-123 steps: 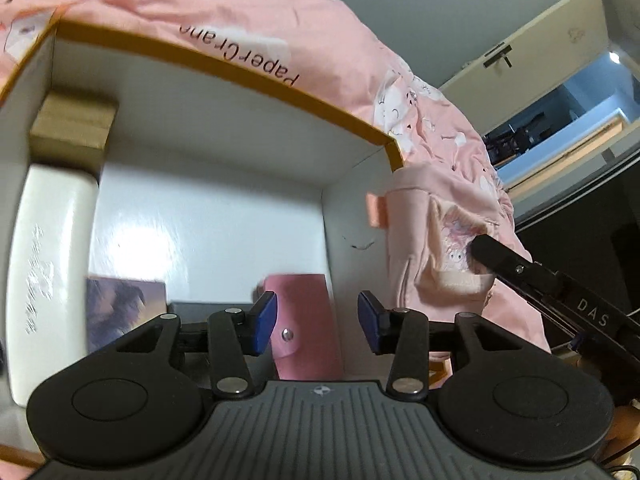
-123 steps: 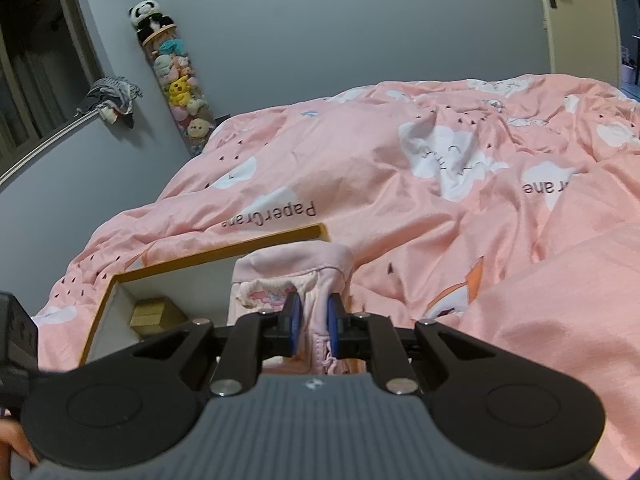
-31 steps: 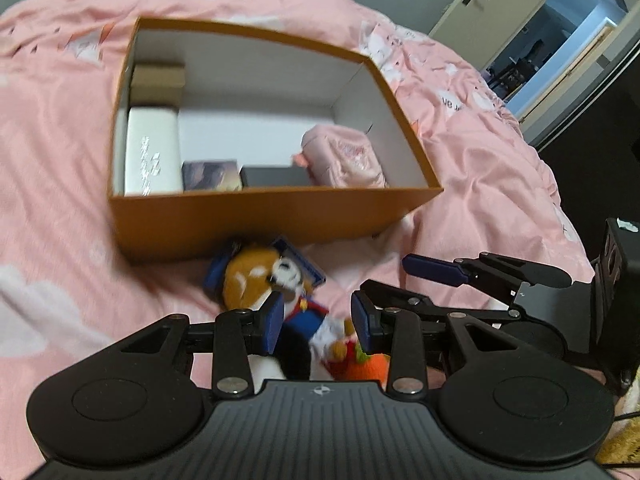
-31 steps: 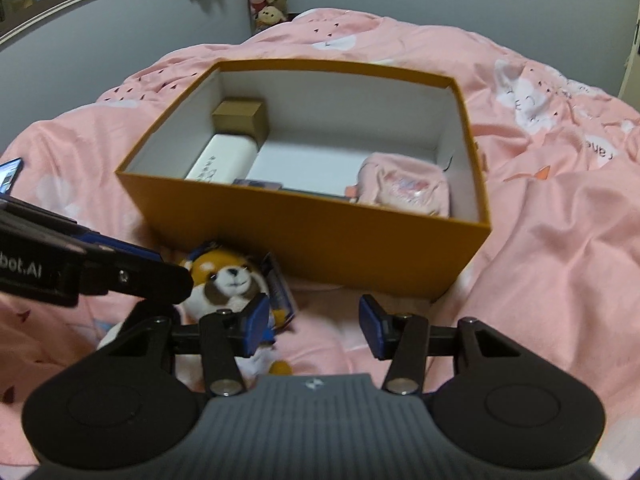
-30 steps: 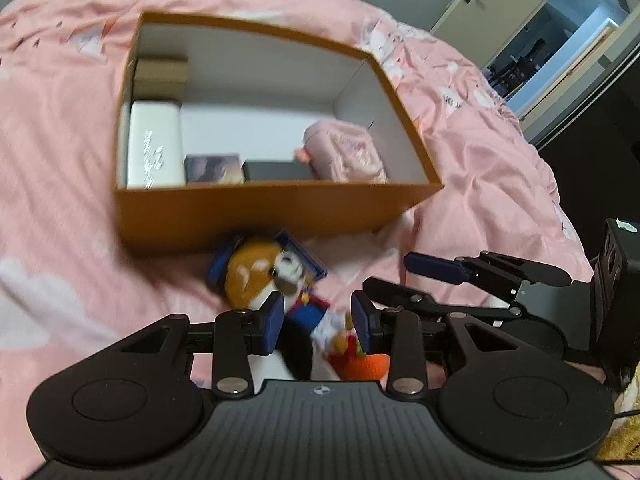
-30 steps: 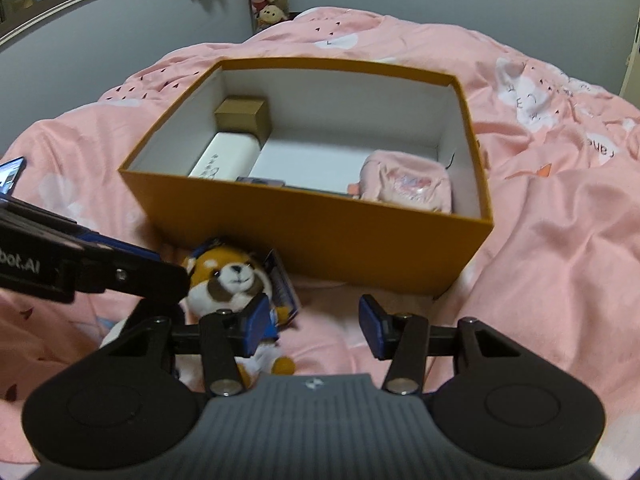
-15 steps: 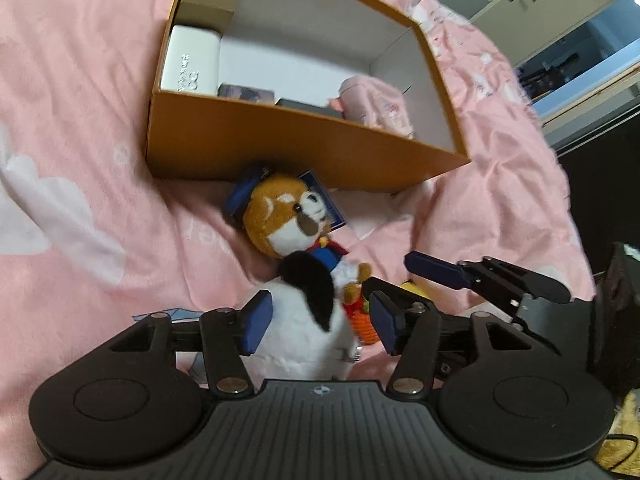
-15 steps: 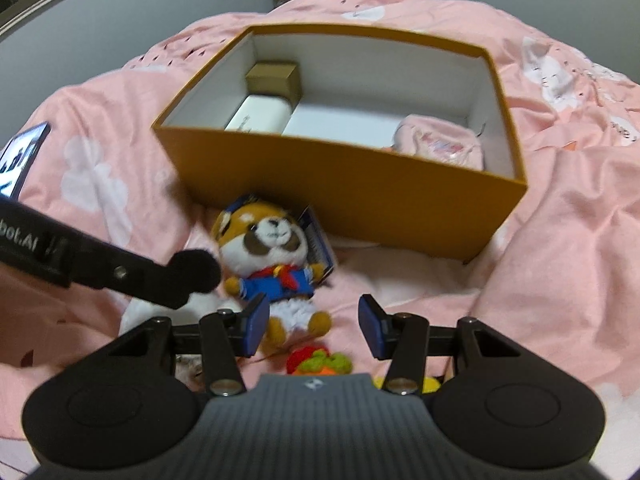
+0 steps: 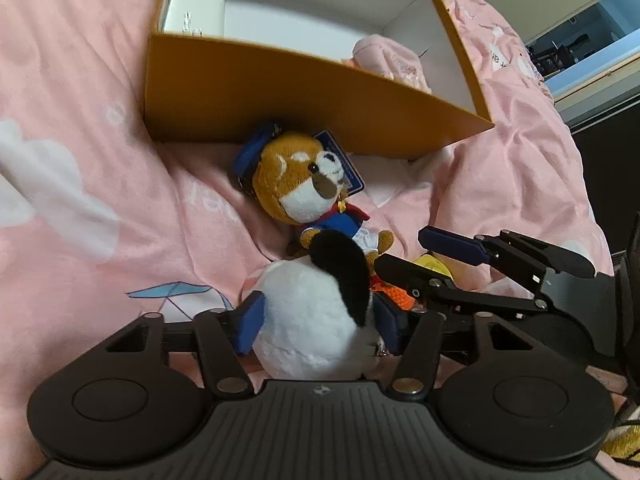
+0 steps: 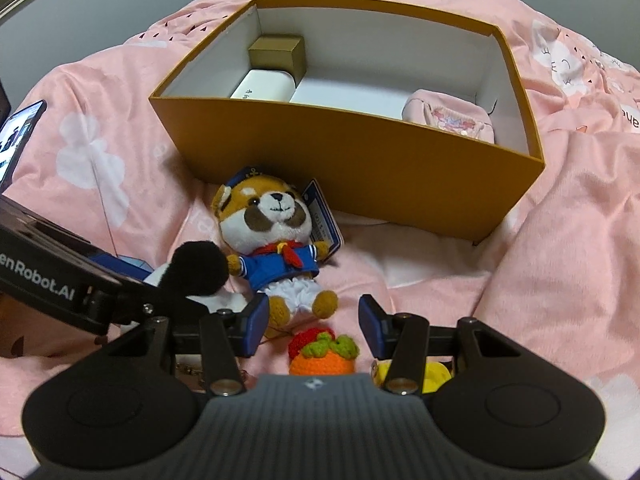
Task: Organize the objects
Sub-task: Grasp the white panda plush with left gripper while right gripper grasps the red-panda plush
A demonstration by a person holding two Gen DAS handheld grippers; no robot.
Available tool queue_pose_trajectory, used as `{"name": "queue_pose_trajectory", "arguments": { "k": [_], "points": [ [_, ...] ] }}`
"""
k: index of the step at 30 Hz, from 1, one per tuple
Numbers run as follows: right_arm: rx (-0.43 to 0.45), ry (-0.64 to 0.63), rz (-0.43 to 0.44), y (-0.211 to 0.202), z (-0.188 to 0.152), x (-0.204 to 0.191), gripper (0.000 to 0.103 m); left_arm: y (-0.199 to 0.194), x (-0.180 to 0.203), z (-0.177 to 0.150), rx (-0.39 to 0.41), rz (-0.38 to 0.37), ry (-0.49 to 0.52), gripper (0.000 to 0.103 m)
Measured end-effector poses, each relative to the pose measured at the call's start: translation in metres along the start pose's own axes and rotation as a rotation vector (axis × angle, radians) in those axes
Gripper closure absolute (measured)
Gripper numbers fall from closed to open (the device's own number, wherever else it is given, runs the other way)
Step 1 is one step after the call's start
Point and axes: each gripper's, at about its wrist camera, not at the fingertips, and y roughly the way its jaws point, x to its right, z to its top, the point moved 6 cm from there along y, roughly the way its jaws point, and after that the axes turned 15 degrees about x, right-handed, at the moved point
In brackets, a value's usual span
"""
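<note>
Left wrist view: the left tongs (image 9: pixel 316 322) straddle a white plush (image 9: pixel 310 320) with a black ear, blue pads at its sides, grip uncertain. The right tongs (image 10: pixel 312 320) gape above a crocheted orange (image 10: pixel 323 356). Beyond, a sailor plush (image 10: pixel 276 240) lies on the bed (image 10: pixel 560 280) against the box (image 10: pixel 360 168).

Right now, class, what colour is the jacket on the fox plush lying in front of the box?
Blue, with a red neckerchief: fox plush, clearest in the right wrist view.

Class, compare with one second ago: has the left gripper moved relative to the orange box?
Yes. The left gripper has drawn back from the orange box toward the near bedding, and its open jaws now straddle the white-and-black plush.
</note>
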Motion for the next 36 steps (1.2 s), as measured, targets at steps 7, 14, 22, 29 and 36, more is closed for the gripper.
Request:
{"name": "queue_pose_trajectory", "arguments": {
  "k": [7,14,22,29,36],
  "points": [
    [0.034,-0.015,-0.009,-0.002,0.008,-0.001,0.051,-0.043,0.006,0.014,0.141,0.030,0.035,0.044],
    [0.060,-0.068,0.009,0.000,0.016,-0.012,0.052,-0.071,0.005,0.044,0.396,0.087,0.083,0.044],
    [0.056,-0.065,0.008,0.011,0.020,-0.013,0.052,-0.032,-0.010,0.040,0.422,0.098,0.078,0.045],
    [0.025,-0.038,0.012,0.019,0.014,-0.010,0.052,-0.022,-0.032,0.029,0.289,0.185,0.022,0.042],
    [0.024,-0.036,0.020,0.021,0.014,-0.009,0.052,-0.020,-0.036,0.021,0.146,0.195,0.045,0.037]
  ]
}}
